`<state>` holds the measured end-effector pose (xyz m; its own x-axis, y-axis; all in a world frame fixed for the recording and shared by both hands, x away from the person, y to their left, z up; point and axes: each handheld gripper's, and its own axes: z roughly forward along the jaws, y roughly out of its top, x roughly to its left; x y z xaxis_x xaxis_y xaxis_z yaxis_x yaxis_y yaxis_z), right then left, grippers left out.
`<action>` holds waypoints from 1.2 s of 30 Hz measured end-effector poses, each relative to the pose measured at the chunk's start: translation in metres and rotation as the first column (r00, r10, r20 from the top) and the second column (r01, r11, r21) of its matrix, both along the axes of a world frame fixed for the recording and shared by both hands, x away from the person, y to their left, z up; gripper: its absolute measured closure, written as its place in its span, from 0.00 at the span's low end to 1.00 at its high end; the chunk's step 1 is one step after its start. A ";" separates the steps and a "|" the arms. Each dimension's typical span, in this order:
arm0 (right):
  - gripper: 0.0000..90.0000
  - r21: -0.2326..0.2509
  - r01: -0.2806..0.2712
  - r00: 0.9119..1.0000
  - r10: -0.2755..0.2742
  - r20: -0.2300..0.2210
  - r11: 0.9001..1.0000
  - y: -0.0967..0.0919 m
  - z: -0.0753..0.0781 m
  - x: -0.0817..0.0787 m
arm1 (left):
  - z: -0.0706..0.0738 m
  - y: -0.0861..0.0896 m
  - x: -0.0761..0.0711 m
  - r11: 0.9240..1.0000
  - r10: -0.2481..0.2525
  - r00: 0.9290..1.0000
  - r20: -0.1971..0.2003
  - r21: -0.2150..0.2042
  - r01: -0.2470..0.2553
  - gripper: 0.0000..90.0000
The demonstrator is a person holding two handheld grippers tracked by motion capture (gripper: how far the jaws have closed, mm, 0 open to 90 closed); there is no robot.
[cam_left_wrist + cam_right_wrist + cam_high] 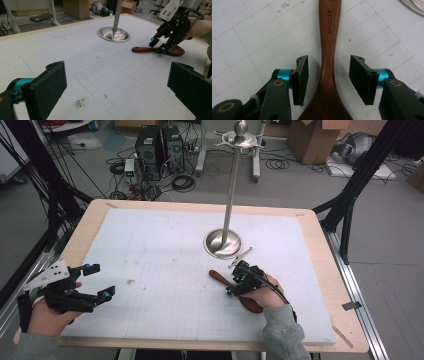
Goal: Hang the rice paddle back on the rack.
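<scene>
A dark wooden spoon (216, 276) lies flat on the white gridded mat (160, 245), right of centre, its handle pointing left and away. My right gripper (231, 290) points down over it. In the right gripper view the spoon (328, 45) runs up between the two pads, which stand apart on either side of its neck with a gap on each side. My left gripper (101, 281) rests at the mat's near-left corner, open wide with nothing between its pads (47, 87). In the left gripper view the right gripper (157, 44) straddles the spoon (142, 49).
A metal stand with a round dished base (223, 242) and a tall pole (232, 185) stands just beyond the spoon. The mat lies on a wooden tabletop (325, 270). Computer towers (160, 150), cables and cardboard boxes sit on the floor behind.
</scene>
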<state>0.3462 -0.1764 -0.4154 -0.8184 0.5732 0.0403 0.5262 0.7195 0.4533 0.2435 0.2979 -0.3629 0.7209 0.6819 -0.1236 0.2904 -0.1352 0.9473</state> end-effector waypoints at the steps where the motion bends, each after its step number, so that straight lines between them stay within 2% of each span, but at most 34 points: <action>1: 0.56 -0.002 -0.002 1.000 0.002 -0.003 1.000 0.001 -0.001 0.000 | 0.000 0.000 0.000 1.000 -0.001 1.000 0.000 0.003 0.001 0.03; 9: 0.63 -0.020 0.016 1.000 -0.016 0.004 1.000 0.002 0.000 0.001 | 0.000 0.000 -0.001 1.000 0.002 1.000 -0.001 0.004 -0.002 0.03; 15: 0.66 -0.056 0.005 1.000 -0.005 0.010 0.998 0.007 0.001 0.000 | 0.000 0.001 -0.002 1.000 0.003 1.000 -0.001 0.004 -0.003 0.03; 23: 0.70 -0.052 0.007 1.000 -0.007 0.003 0.999 0.007 0.001 0.000 | -0.001 0.000 -0.002 1.000 0.003 1.000 -0.004 0.005 -0.003 0.03; 30: 0.81 -0.040 0.002 1.000 -0.002 -0.003 0.999 0.005 0.001 0.001 | -0.001 0.001 -0.001 1.000 0.004 1.000 -0.006 0.004 -0.004 0.03; 36: 0.84 -0.038 -0.001 1.000 0.001 -0.007 0.999 0.006 0.001 0.001 | -0.002 0.001 -0.001 1.000 0.004 1.000 -0.009 0.004 -0.004 0.03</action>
